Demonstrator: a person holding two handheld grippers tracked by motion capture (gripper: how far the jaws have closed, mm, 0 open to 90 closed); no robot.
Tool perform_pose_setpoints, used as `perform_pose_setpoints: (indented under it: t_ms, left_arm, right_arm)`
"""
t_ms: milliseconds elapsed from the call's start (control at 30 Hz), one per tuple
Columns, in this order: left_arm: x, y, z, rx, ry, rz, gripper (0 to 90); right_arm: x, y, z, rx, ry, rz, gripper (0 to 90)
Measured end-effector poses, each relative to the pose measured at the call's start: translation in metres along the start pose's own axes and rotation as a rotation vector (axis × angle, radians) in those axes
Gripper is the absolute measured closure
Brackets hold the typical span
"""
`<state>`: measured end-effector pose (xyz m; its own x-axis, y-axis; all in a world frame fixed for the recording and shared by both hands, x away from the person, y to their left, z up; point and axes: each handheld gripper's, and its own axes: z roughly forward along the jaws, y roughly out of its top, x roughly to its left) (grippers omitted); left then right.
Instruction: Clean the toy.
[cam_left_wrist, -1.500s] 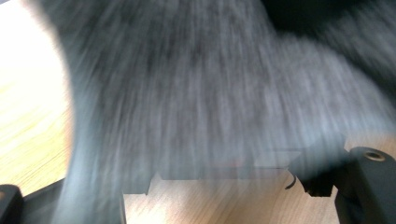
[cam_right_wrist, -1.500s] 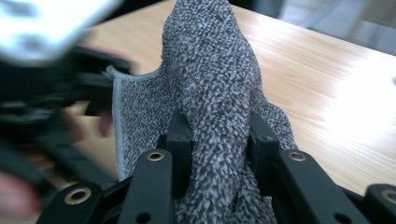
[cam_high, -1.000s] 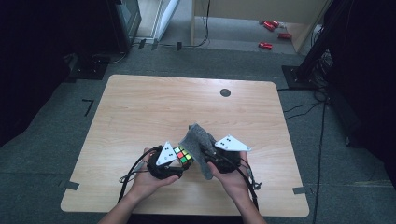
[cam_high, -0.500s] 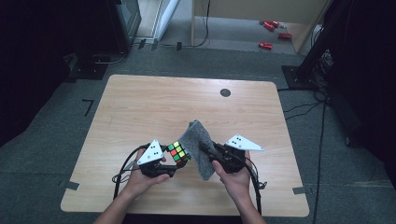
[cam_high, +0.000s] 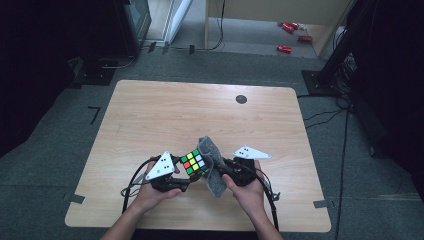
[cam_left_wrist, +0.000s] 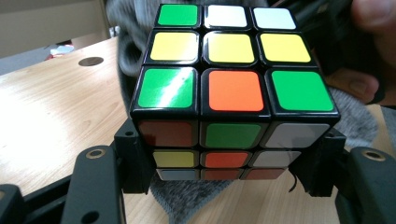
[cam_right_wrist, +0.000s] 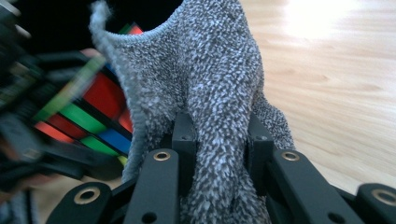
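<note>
Near the front edge of the tabletop (cam_high: 150, 110), a little left of its middle, the person holds 2 tools close together: the left gripper (cam_high: 186, 183) has its jaws pinching a scrambled puzzle cube (cam_high: 194, 163), and the right gripper (cam_high: 220, 170) has its jaws pinching a bunched grey cloth (cam_high: 212, 165); these jaws have just been closing, with the cloth between them. From the high view the cube appears raised off the wood, tilted, with a green, yellow and white face turned up. In the left gripper view the cube (cam_left_wrist: 233, 88) sits squarely between the 2 black jaws, gripped low on its opposite side faces, so most of its body stands clear above them. In the right gripper view the cloth (cam_right_wrist: 205, 102) rises out of the jaws in a thick fold, its free edge draped against the cube's side. The work looks like wiping the cube. To do it well, I would keep the left grip firm and steady, press the cloth flat on 1 face, and stroke without knocking the cube askew in its jaws.
</note>
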<state>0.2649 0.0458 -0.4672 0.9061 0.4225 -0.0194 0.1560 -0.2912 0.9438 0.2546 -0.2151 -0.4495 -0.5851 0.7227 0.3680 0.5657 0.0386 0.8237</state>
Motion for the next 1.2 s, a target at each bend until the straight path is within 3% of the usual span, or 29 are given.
perform_pose_setpoints:
  t_ms: [100, 300, 400, 533, 600, 667, 733, 833, 967, 1067, 1200]
  left_arm:
    - [0.0, -0.001, 0.002, 0.033, 0.032, 0.015, 34.4]
    - [-0.005, -0.002, 0.01, 0.074, 0.032, 0.03, 34.4]
    - [-0.007, -0.001, 0.011, 0.075, 0.029, 0.038, 34.4]
    - [-0.005, 0.0, 0.007, 0.059, 0.03, 0.031, 34.4]
    - [-0.004, 0.002, 0.005, 0.048, 0.033, 0.024, 34.4]
    - [-0.001, 0.002, 0.004, 0.045, 0.042, 0.017, 34.4]
    - [0.001, 0.001, 0.004, 0.054, 0.056, 0.011, 34.4]
    - [0.001, -0.001, 0.005, 0.074, 0.066, 0.016, 34.4]
    - [-0.003, -0.001, 0.008, 0.083, 0.062, 0.029, 34.4]
    - [-0.006, 0.001, 0.008, 0.076, 0.051, 0.034, 34.4]
    - [-0.004, 0.001, 0.006, 0.072, 0.047, 0.033, 34.4]
  right_arm:
    - [-0.003, 0.0, 0.0, 0.004, -0.014, 0.006, 72.4]
    - [0.007, 0.011, -0.019, -0.109, 0.029, -0.012, 72.0]
    - [0.011, 0.01, -0.016, -0.096, 0.037, -0.031, 71.8]
    - [0.006, 0.003, -0.007, -0.066, 0.017, -0.008, 71.8]
    - [0.005, -0.001, -0.002, -0.02, -0.035, -0.035, 71.8]
    - [0.003, -0.003, 0.001, 0.005, -0.056, -0.039, 71.7]
    - [0.001, -0.001, 0.0, -0.005, -0.054, -0.039, 71.6]
    - [0.004, 0.005, -0.01, -0.065, -0.041, -0.036, 71.4]
    - [0.014, 0.011, -0.02, -0.115, -0.022, -0.067, 71.4]
    - [0.019, 0.009, -0.015, -0.089, -0.01, -0.077, 71.4]
    - [0.013, 0.002, -0.007, -0.062, -0.025, -0.042, 71.4]
